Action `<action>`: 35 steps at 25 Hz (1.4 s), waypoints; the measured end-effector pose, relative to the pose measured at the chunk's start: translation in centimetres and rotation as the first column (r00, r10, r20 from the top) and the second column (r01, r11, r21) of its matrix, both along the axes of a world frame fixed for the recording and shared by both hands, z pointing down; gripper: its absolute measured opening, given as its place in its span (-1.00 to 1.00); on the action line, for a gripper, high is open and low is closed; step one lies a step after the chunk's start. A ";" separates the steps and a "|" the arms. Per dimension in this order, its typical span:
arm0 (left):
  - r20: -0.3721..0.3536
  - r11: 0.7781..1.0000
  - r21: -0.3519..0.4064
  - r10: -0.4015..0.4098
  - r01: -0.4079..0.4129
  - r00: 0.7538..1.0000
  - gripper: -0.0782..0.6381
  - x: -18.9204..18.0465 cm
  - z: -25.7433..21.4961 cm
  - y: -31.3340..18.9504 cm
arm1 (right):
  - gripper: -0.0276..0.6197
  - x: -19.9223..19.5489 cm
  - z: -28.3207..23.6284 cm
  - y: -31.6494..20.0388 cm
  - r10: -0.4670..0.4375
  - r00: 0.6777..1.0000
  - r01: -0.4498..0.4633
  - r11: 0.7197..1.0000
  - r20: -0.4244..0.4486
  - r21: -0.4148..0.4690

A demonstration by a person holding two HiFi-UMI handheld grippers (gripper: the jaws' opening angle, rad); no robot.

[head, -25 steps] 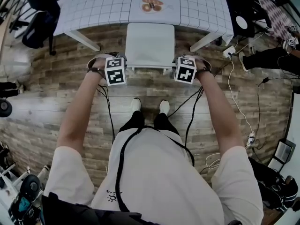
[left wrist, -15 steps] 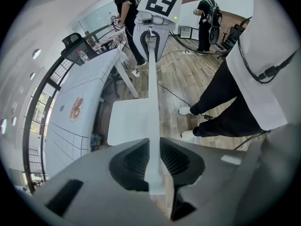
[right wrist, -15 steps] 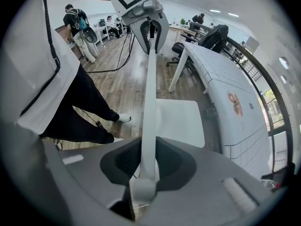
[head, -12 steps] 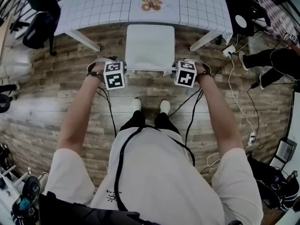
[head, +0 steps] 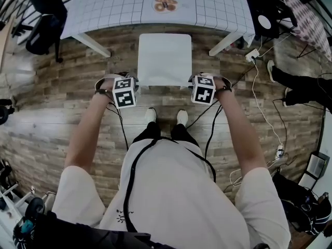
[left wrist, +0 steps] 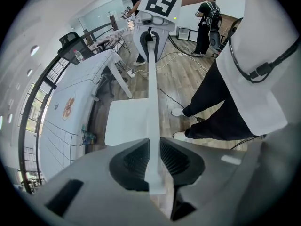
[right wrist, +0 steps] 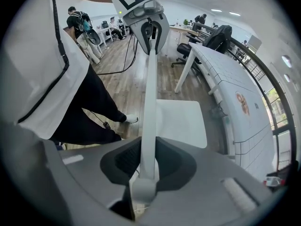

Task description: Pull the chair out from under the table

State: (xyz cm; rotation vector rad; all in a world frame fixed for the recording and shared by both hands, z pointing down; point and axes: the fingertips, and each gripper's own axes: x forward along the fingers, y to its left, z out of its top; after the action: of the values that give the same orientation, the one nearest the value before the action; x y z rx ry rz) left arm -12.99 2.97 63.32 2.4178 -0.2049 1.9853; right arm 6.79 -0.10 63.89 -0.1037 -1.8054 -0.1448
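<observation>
While the person stands just behind the white chair [head: 165, 58], both tools are clamped on the thin top rail [left wrist: 153, 102] of its backrest, one near each end. Seen from the left gripper view, the left gripper [head: 126, 91] has its dark ribbed fingers [left wrist: 134, 161] closed on the rail from both sides, and the rail runs away from them to the other tool at its far end. On the other side, the right gripper [head: 203, 89] grips the same rail in the same way, its fingers [right wrist: 124, 160] pressed against the white bar just above a rounded corner piece. Both tools point steeply down, their marker cubes facing up toward the head camera. Beyond the rail, the square seat [right wrist: 181, 121] lies toward the worktop [head: 104, 7], which is covered with a grid-patterned cloth. From the head view a narrow strip of wooden floor [head: 52, 102] shows between the seat's far edge and the worktop's near edge, and the seat sits between the two slanted white table legs [head: 91, 44]. Near the middle of the worktop lies a small round brown item [head: 164, 4], too small to identify. Just behind the chair stand the person's white shoes [head: 150, 115], between the two arms.
</observation>
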 end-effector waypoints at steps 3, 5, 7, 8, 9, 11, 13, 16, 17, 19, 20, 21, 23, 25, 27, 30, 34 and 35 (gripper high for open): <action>-0.006 1.000 -0.012 -0.004 0.004 1.000 -0.57 0.4 0.0 2.0 | -0.65 0.3 0.0 1.9 -0.005 1.000 0.005 1.000 0.004 -0.007; -0.008 1.000 -0.019 -0.006 0.006 1.000 -0.57 0.6 0.0 3.3 | -0.65 0.5 0.0 3.1 -0.006 1.000 0.006 1.000 0.006 -0.011; -0.007 1.000 -0.022 -0.007 0.007 1.000 -0.57 0.8 0.0 4.5 | -0.65 0.7 0.0 4.2 -0.010 1.000 0.010 1.000 0.004 -0.014; -0.006 1.000 -0.023 -0.008 0.008 1.000 -0.57 0.9 -0.1 5.1 | -0.65 0.8 0.0 4.8 -0.012 1.000 0.012 1.000 0.003 -0.016; -0.006 1.000 -0.025 -0.009 0.009 1.000 -0.57 0.9 -0.1 5.7 | -0.65 0.9 0.0 5.4 -0.014 1.000 0.014 1.000 0.001 -0.019; -0.010 0.999 -0.032 -0.015 0.014 1.000 -0.58 1.1 -0.1 6.9 | -0.65 1.1 0.0 6.6 -0.016 1.000 0.016 1.000 -0.001 -0.024; -0.014 0.999 -0.042 -0.021 0.021 1.000 -0.57 1.3 -0.1 8.3 | -0.65 1.2 -0.1 7.8 -0.018 1.000 0.018 0.999 -0.001 -0.027; -0.015 0.998 -0.055 -0.026 0.025 1.000 -0.58 1.6 0.0 10.2 | -0.65 1.6 0.0 9.7 -0.020 1.000 0.020 0.999 -0.003 -0.031; -0.016 0.998 -0.059 -0.026 0.025 1.000 -0.58 1.7 0.0 10.8 | -0.65 1.7 0.1 10.3 -0.021 1.000 0.021 0.999 -0.003 -0.034; -0.018 0.998 -0.064 -0.028 0.026 0.999 -0.58 1.9 0.0 11.9 | -0.65 1.8 0.0 11.5 -0.020 1.000 0.020 0.999 -0.001 -0.041; -0.017 0.998 -0.065 -0.027 0.026 0.999 -0.58 2.0 -0.1 12.4 | -0.65 1.9 0.0 12.1 -0.019 1.000 0.019 0.999 0.000 -0.046; -0.016 0.998 -0.066 -0.026 0.025 1.000 -0.58 2.1 -0.1 12.9 | -0.64 2.0 0.0 12.6 -0.018 1.000 0.018 0.999 0.000 -0.051; -0.015 0.997 -0.072 -0.025 0.024 1.000 -0.58 2.2 0.0 13.8 | -0.64 2.2 0.0 13.5 -0.019 1.000 0.019 0.998 -0.003 -0.060; -0.017 0.996 -0.083 -0.026 0.025 1.000 -0.58 2.3 0.0 14.6 | -0.64 2.1 0.1 14.3 -0.022 1.000 0.021 0.998 -0.004 -0.063; -0.018 0.995 -0.096 -0.029 0.027 0.999 -0.58 2.3 -0.1 15.2 | -0.64 2.2 0.0 14.8 -0.024 1.000 0.024 0.998 -0.006 -0.065; -0.020 0.992 -0.118 -0.037 0.034 0.999 -0.58 2.5 -0.2 15.8 | -0.64 2.3 -0.1 15.4 -0.024 1.000 0.022 0.997 -0.020 -0.075; -0.023 0.992 -0.123 -0.034 0.031 0.999 -0.56 2.4 -0.1 15.9 | -0.63 2.4 0.0 15.5 -0.025 0.999 0.022 0.997 -0.030 -0.077; -0.025 0.992 -0.121 -0.032 0.029 0.999 -0.55 2.5 -0.1 15.9 | -0.63 2.3 0.0 15.4 -0.022 0.999 0.020 0.997 -0.024 -0.077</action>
State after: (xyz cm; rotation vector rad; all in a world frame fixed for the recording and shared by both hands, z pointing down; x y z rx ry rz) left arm -10.53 18.86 63.18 2.3509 -0.1168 1.8926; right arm 9.12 15.33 63.85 -0.1785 -1.7860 -0.0893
